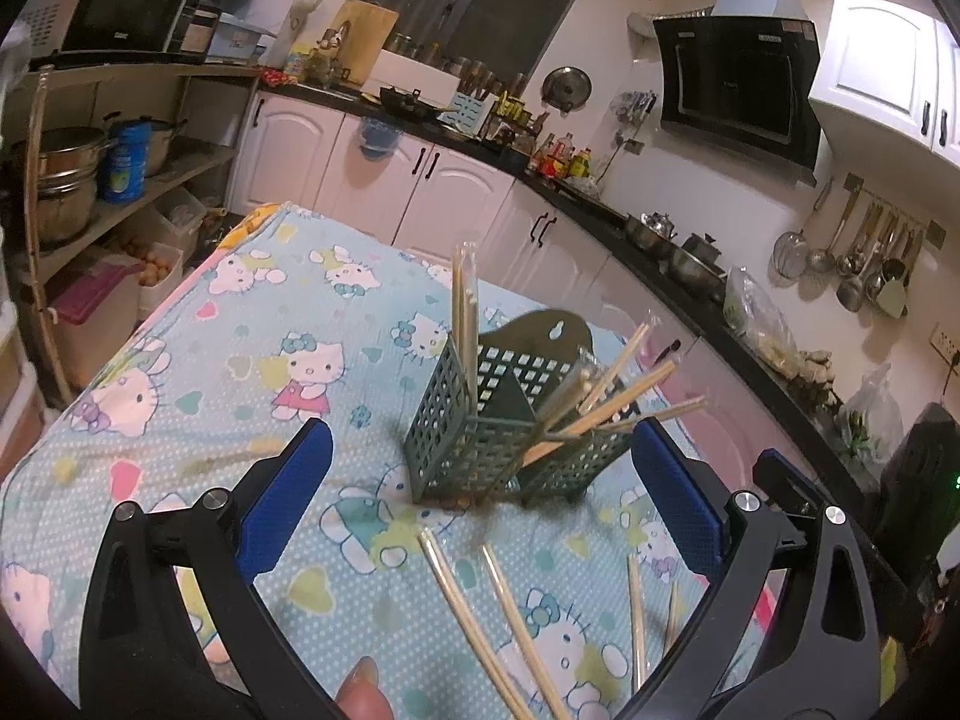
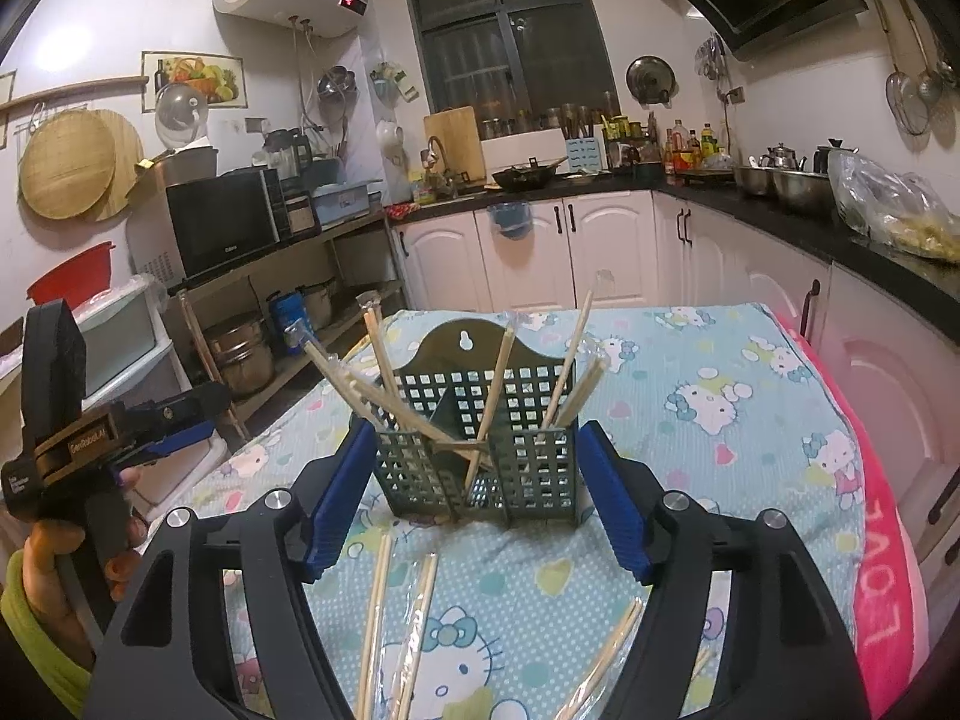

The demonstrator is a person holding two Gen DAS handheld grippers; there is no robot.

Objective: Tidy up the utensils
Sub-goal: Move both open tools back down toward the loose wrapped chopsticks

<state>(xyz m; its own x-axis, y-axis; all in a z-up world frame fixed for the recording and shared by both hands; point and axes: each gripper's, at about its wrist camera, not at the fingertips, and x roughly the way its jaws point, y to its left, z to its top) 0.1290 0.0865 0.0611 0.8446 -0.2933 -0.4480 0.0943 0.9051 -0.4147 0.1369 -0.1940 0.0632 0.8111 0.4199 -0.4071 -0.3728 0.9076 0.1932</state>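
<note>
A green lattice utensil holder (image 1: 498, 420) (image 2: 480, 450) stands on the Hello Kitty cloth. Several wrapped pairs of wooden chopsticks (image 1: 612, 396) (image 2: 384, 378) lean in its compartments. More wrapped chopsticks (image 1: 480, 612) (image 2: 396, 624) lie loose on the cloth in front of it. My left gripper (image 1: 480, 480) is open and empty, hovering above the cloth near the holder. My right gripper (image 2: 474, 480) is open and empty, its blue pads (image 2: 336, 504) on either side of the holder's front, not touching it. The left gripper also shows in the right wrist view (image 2: 186, 438), at the left, held in a hand.
The cloth-covered table (image 2: 750, 396) has a pink towel (image 2: 882, 588) along its right edge. White cabinets and a black counter (image 2: 780, 222) with pots run behind and to the right. A shelf with a microwave (image 2: 222, 228) and pots stands to the left.
</note>
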